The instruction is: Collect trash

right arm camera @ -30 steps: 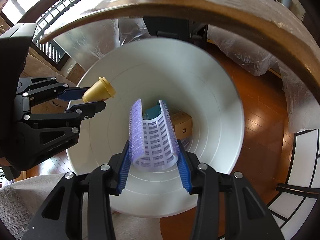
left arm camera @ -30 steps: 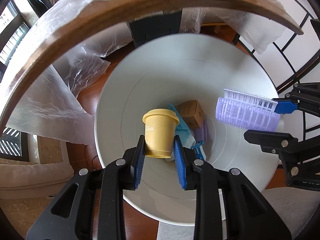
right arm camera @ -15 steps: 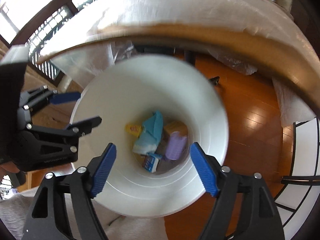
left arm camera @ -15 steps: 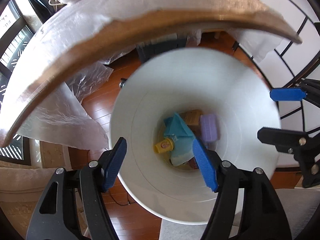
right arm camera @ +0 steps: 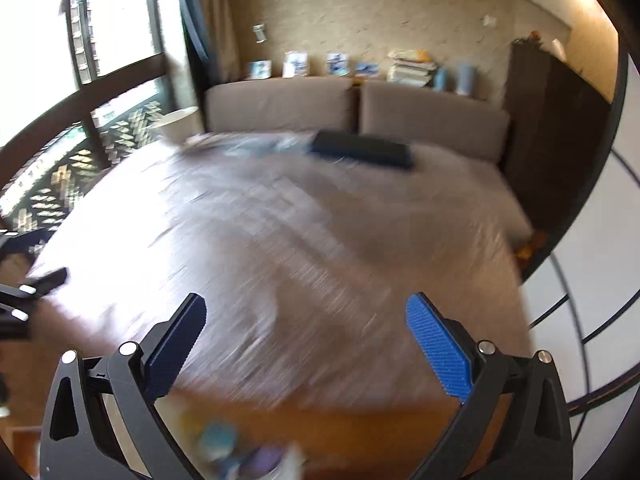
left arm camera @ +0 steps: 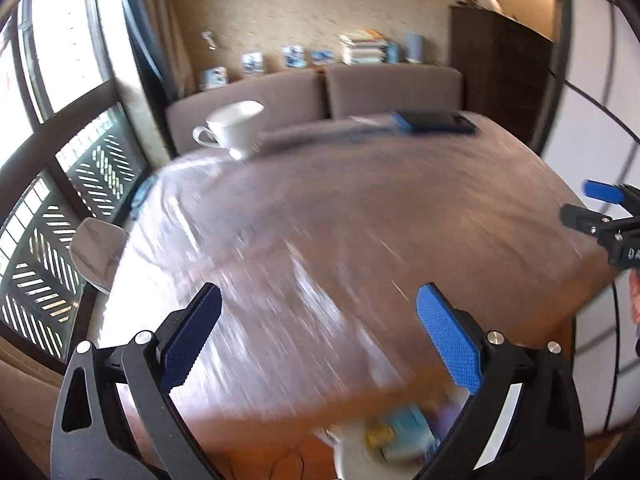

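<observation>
Both grippers now look across the round table [left arm camera: 400, 216] rather than down into the white bin [left arm camera: 352, 460], which a second ago filled both views; the yellow cup and purple roller they then held lie dropped among the trash [left arm camera: 404, 436] at the bin's bottom, below the table's near edge. The left gripper [left arm camera: 320, 344] and right gripper [right arm camera: 306, 346] each stand released, jaws wide apart and holding nothing, so this load appears delivered and both are free for a further pick. On the plastic-covered tabletop, motion blur hides fine detail: a white cup [left arm camera: 234, 128] stands near the far-left edge and a dark blue flat object [left arm camera: 434, 122] lies at the far edge before the sofa [left arm camera: 320, 92]. The middle of the table shows nothing that would obstruct travel; the bin sits close under the near rim
</observation>
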Demonstrator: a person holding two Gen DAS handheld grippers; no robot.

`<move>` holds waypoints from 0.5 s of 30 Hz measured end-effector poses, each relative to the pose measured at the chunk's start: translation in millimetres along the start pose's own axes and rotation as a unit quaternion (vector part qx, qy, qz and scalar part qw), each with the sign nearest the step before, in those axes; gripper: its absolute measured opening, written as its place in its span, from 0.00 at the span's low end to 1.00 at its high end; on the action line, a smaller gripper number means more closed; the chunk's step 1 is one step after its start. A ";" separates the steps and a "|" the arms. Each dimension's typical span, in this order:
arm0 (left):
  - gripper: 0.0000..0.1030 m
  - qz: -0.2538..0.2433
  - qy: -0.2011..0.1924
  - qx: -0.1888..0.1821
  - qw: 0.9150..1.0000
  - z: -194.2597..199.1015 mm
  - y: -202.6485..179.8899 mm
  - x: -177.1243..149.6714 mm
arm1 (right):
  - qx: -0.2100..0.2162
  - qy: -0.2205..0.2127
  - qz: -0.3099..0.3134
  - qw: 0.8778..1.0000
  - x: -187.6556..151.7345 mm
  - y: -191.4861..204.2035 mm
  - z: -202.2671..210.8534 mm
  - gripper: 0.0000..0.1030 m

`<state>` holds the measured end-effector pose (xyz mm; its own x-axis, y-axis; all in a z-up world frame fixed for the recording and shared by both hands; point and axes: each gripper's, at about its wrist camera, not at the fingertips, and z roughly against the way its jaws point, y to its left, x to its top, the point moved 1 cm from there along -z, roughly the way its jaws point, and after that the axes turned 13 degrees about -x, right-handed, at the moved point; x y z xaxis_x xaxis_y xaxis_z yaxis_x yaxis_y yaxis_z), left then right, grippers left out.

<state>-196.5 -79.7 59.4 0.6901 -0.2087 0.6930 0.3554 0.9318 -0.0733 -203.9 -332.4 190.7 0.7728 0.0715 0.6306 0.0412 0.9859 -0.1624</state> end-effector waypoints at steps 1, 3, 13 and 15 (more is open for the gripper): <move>0.96 0.012 -0.001 0.005 1.000 -9.0 11.0 8.5 | -0.009 0.004 -0.006 1.000 11.5 -7.9 -17.1 0.96; 0.96 0.042 -0.002 0.008 0.999 -31.3 39.5 24.0 | -0.029 0.023 -0.017 0.999 27.5 -20.5 -47.9 0.96; 0.96 0.092 0.033 0.040 0.994 -114.0 117.9 67.5 | -0.061 0.063 -0.045 0.995 68.0 -57.0 -152.3 0.96; 0.96 0.103 0.037 0.041 0.993 -122.5 128.6 72.2 | -0.065 0.067 -0.051 0.994 74.2 -61.9 -164.5 0.96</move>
<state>-23.7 -11.3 12.1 0.7883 -0.0289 0.6146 0.1511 0.9774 -0.1478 -45.0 -413.0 122.7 0.8375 -0.0566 0.5435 0.1978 0.9586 -0.2050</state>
